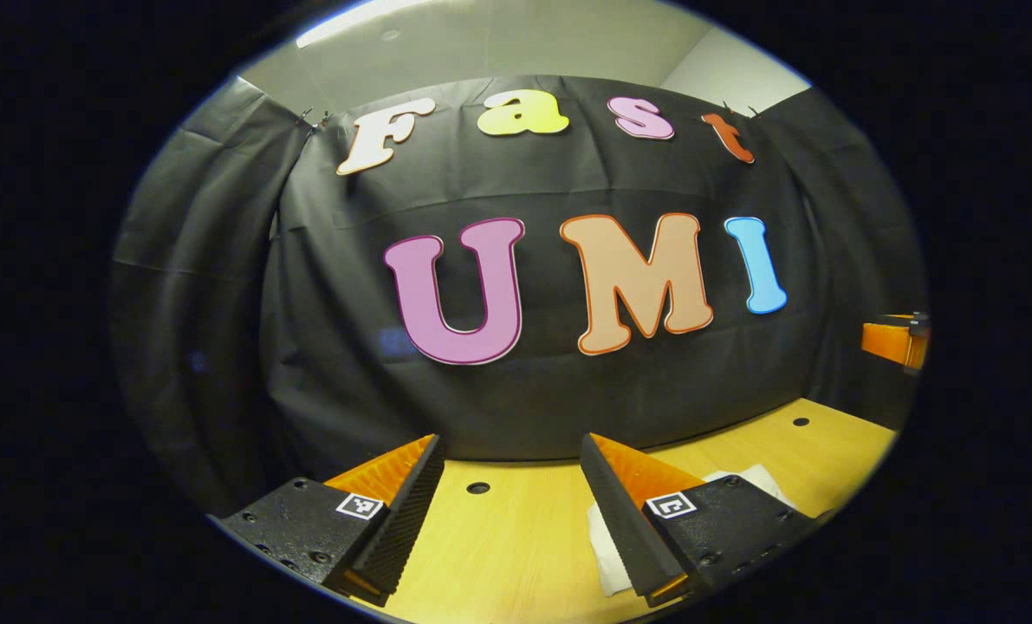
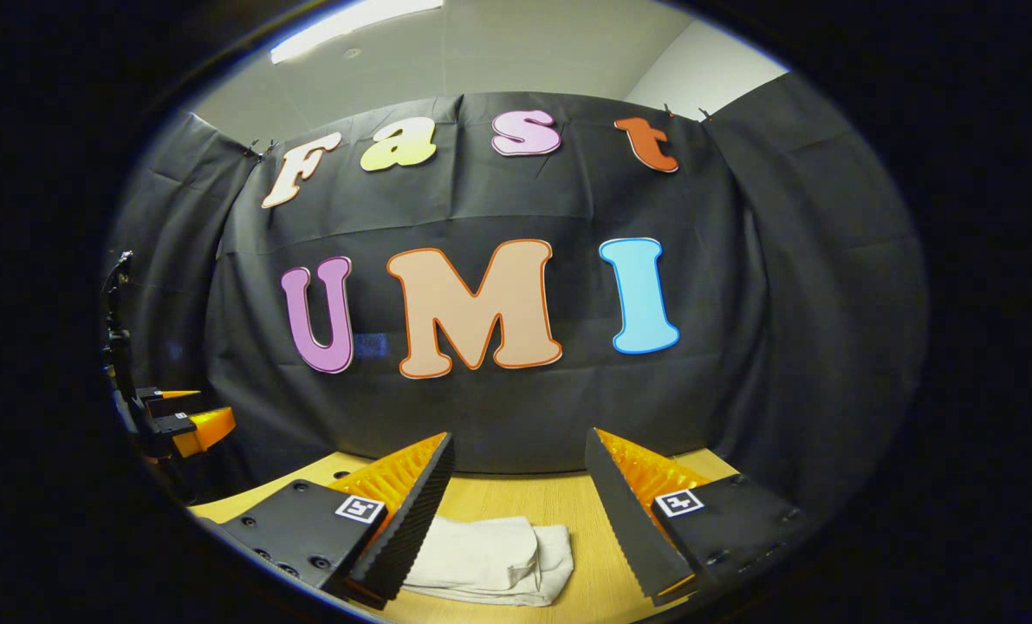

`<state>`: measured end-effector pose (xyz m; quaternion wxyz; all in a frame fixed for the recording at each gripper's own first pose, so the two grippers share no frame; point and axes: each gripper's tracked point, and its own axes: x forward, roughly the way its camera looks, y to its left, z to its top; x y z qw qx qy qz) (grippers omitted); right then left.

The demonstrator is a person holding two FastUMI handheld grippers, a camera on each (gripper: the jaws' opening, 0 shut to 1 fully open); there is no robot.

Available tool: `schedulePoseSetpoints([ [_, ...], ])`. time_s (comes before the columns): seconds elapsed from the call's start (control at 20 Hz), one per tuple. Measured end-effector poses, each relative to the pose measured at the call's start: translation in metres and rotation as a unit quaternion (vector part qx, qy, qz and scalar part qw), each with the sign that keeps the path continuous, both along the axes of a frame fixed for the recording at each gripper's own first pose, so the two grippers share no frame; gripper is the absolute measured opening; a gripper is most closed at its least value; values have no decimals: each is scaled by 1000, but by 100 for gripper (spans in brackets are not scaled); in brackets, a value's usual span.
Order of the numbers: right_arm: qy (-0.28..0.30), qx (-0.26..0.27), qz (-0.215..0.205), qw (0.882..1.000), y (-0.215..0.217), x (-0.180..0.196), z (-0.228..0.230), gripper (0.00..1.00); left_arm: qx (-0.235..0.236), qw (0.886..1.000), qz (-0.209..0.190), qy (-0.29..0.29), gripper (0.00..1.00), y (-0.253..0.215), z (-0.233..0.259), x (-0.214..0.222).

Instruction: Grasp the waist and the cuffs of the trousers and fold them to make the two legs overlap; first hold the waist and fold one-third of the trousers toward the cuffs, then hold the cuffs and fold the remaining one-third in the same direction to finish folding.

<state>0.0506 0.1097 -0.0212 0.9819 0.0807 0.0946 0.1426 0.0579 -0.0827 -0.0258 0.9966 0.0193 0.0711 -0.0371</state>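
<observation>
Both tools are held up off the desk, pointing at the booth's black cloth wall. The right tool has its jaws spread wide with nothing between them. Below and ahead of it, the white trousers lie on the pale wooden desk as a compact folded bundle, layers stacked, a rounded fold facing the right. The tool's fingers are above the cloth, not touching it.

The left tool is also wide open and empty. In the left gripper view an edge of the white trousers peeks out just beside and behind that tool's right finger, flat on the desk, whose top has a few small round holes. In the right gripper view the left tool appears at the far left, raised above the desk edge.
</observation>
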Motion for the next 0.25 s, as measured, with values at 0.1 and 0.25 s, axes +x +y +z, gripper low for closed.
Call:
schedulePoseSetpoints([
  [0.1, -3, -1, -1, 1000, 5, -3, 3, 94, 1, 1000, -3, -2, 93, 3, -2, 5],
  [0.25, -11, -8, -1, 1000, 12, -5, 9, 97, -2, 1000, -9, -2, 93, 4, -4, 4],
])
